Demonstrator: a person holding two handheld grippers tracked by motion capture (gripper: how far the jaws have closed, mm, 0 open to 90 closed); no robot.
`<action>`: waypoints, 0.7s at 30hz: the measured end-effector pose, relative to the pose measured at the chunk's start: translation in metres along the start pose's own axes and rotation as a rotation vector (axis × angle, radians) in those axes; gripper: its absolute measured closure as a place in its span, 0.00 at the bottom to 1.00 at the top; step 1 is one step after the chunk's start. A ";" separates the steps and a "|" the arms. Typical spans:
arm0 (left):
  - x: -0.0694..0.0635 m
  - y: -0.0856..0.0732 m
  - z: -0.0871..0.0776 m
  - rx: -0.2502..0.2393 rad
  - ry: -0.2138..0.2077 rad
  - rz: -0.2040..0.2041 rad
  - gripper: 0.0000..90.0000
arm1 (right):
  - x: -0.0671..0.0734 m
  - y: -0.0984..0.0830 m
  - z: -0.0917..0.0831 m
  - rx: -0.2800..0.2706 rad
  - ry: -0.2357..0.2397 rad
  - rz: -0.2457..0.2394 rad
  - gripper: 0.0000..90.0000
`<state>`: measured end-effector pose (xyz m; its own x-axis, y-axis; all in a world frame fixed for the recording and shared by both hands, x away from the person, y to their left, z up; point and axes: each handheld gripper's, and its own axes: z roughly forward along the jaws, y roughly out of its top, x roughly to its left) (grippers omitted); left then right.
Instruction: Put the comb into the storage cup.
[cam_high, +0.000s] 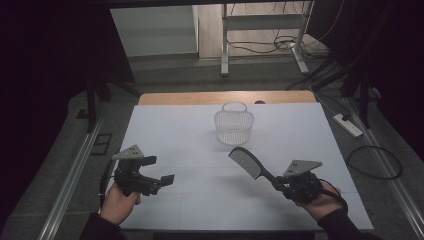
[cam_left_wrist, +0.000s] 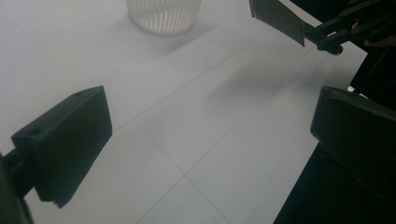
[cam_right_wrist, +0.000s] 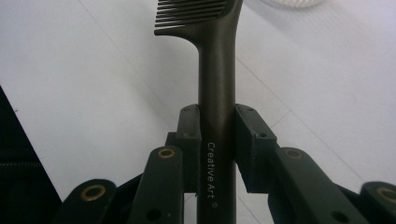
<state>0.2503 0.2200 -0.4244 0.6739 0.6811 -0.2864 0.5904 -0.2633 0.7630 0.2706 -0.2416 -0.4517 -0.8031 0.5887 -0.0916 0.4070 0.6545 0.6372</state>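
White basket (cam_high: 233, 123) upright, mid-table; power strip (cam_high: 348, 125) on floor.

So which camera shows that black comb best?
The high view: the whole comb shows, held by the right gripper. The right gripper view shows its handle clamped between the jaws, with few teeth. The left gripper view catches its toothed end.

The comb (cam_right_wrist: 217, 70) looks like dark, smooth plastic with a faint satin sheen — white lettering printed on its handle. At twelve o'clock, the basket (cam_high: 233, 125) is pale, slotted, translucent plastic. The table (cam_high: 165, 140) is matt white, its far edge bare wood — both grippers matt black.
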 end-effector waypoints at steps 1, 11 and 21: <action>0.000 0.001 0.001 0.001 0.000 0.001 0.00 | 0.001 0.000 0.000 -0.002 -0.003 -0.005 0.80; 0.002 0.020 0.011 -0.018 -0.032 0.009 0.00 | 0.004 0.003 -0.003 -0.035 -0.016 -0.024 0.80; 0.001 0.037 0.024 -0.032 -0.080 0.014 0.00 | 0.008 0.007 -0.005 -0.068 -0.013 -0.042 0.80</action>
<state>0.2837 0.1941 -0.4103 0.7160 0.6206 -0.3196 0.5668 -0.2495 0.7852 0.2644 -0.2347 -0.4438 -0.8131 0.5677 -0.1291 0.3418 0.6451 0.6833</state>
